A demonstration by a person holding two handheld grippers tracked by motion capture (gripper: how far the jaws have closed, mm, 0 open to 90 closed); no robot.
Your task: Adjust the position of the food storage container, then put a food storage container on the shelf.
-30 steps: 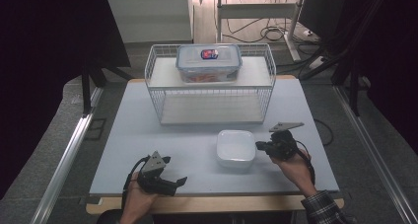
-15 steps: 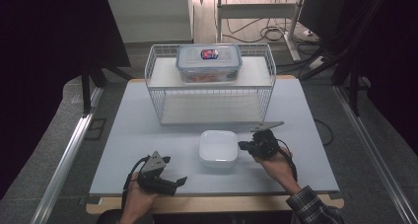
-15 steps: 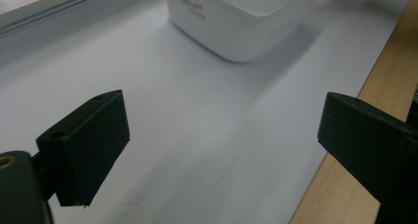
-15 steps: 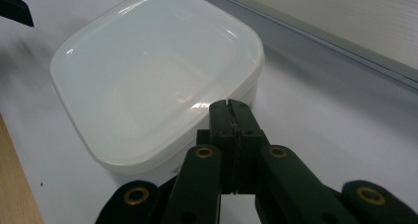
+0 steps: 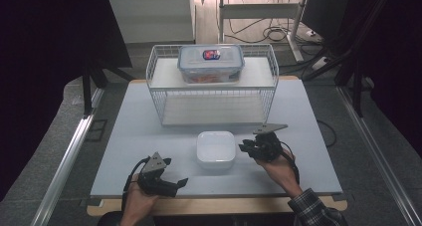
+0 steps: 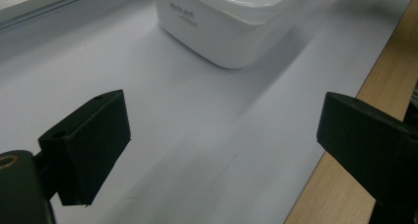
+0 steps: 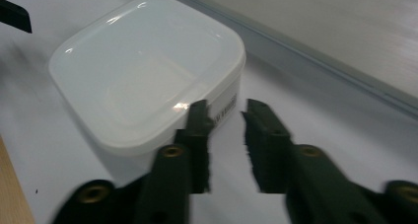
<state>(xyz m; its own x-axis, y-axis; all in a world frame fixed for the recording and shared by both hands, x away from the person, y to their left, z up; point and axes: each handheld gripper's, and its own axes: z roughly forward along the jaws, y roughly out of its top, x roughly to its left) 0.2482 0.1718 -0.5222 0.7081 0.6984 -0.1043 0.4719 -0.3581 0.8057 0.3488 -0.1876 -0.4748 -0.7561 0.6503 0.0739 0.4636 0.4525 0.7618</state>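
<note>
A white square lidded container (image 5: 216, 149) sits on the pale table mat near the front middle; it also lies ahead in the left gripper view (image 6: 231, 21) and in the right gripper view (image 7: 143, 81). My right gripper (image 5: 244, 147) is just right of the container. Its jaws (image 7: 226, 110) stand a narrow gap apart with nothing between them, and the left fingertip (image 7: 199, 113) is by the container's side wall. My left gripper (image 5: 175, 172) rests at the front left, wide open and empty (image 6: 224, 125), a short way from the container.
A white wire rack (image 5: 155, 94) stands at the back middle, with a clear lidded box (image 5: 211, 62) holding food on its top shelf. The table's wooden front edge (image 5: 224, 206) runs just behind both hands. Bare mat (image 5: 129, 121) lies left of the rack.
The white container has slid left from the right side to the front middle, with the right gripper following beside it. The left gripper has stayed put.
</note>
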